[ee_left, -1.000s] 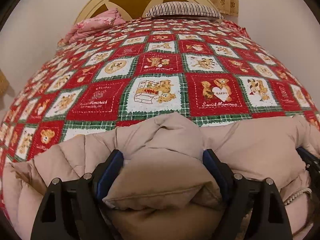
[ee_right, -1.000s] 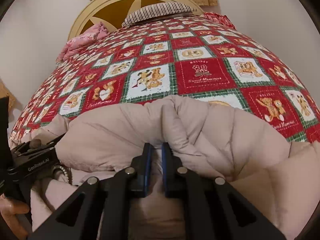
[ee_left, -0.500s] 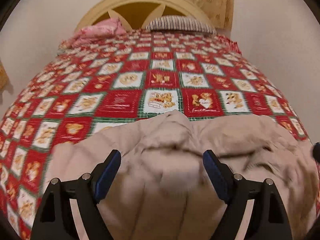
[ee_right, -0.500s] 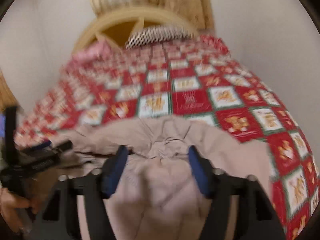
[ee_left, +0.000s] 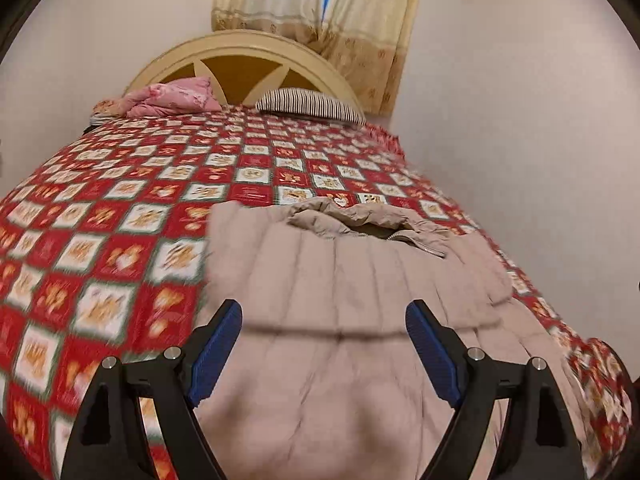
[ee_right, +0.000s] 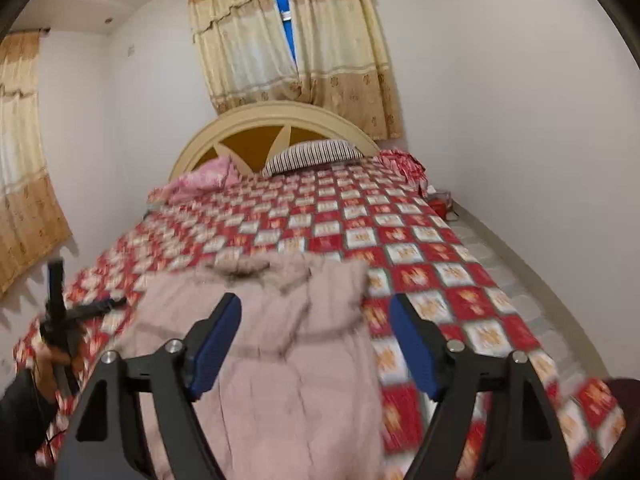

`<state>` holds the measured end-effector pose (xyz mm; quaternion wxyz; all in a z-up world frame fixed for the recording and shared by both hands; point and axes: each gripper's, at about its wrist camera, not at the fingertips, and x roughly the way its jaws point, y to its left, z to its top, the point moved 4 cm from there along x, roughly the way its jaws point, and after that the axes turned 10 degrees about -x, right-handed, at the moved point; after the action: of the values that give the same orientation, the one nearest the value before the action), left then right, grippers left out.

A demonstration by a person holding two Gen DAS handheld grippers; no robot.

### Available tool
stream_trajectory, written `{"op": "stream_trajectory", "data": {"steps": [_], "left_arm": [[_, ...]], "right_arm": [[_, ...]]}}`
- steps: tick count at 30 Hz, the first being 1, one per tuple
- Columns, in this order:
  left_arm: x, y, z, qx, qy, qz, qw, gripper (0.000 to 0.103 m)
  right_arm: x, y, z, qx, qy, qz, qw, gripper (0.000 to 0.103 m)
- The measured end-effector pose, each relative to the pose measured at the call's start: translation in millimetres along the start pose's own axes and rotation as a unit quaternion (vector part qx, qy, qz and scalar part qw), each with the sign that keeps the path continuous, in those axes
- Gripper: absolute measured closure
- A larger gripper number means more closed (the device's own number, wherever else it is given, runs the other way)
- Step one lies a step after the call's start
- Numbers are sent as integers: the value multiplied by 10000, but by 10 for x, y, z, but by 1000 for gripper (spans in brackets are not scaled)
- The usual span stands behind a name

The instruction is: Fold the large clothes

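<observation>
A double bed (ee_left: 120, 240) under a red-and-white patchwork quilt (ee_left: 248, 168) printed with teddy bears fills a pale-walled bedroom, its arched cream headboard (ee_left: 244, 52) at the far end below yellow curtains (ee_left: 320, 20). A striped pillow (ee_left: 308, 104) and a crumpled pink bedcover (ee_left: 168, 98) lie against the headboard.

The garment to be folded, a beige quilted puffer coat (ee_left: 352, 280), lies spread along the near right part of the bed, its collar and open zip at the far end and its body running toward the near edge. Its right side lies close to the bed's right edge.

The left hand-held gripper (ee_left: 324, 344) hangs above the coat's near half with its blue pads spread wide and nothing between them. The right hand-held gripper (ee_right: 316, 336) is above the same coat, its jaws opening, and no cloth is pinched between its pads; the picture is blurred there. A person's hand (ee_right: 50, 360) carrying the left tool shows at the left edge of the right wrist view.

The coat looks light for its bulk, soft and springy, with a smooth shell likely to slip from a shallow pinch. Stitched hems, cuffs, shoulder seams or the collar probably offer the firmest hold, and folds may puff back open unless pressed flat.
</observation>
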<state>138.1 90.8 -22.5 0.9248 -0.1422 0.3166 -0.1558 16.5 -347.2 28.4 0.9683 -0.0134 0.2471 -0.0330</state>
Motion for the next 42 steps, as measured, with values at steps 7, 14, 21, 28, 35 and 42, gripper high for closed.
{"op": "stream_trajectory", "data": {"steps": [7,14,21,28,35,42], "left_arm": [[-714,485,-286,-206,-162,404,9988,19],[-1004,731,-681,-543,25,537,9971,19],[-835,878,-1153,-972,674,318,9925,19],[-693,850,-1367,-945,1113,34,9893,19],[-695,836,-1540,-1021,1251,-184,9867,19],[-703,699,-1607,-736,1170,-366,9897,22]], "right_arm": [[-1335,-327,-157,558,-1059,413,9920,24],[-1342,-234,-272,90,-503,170,9986,20],[-7,10,-1328,353,1545,222,9871,27],[293,-101,-1851,1341,2136,552,9661,27],[276,50,-2000,1372,2271,954,9594,31],[242,64,-2091,1252,2410,996,9572,74]]}}
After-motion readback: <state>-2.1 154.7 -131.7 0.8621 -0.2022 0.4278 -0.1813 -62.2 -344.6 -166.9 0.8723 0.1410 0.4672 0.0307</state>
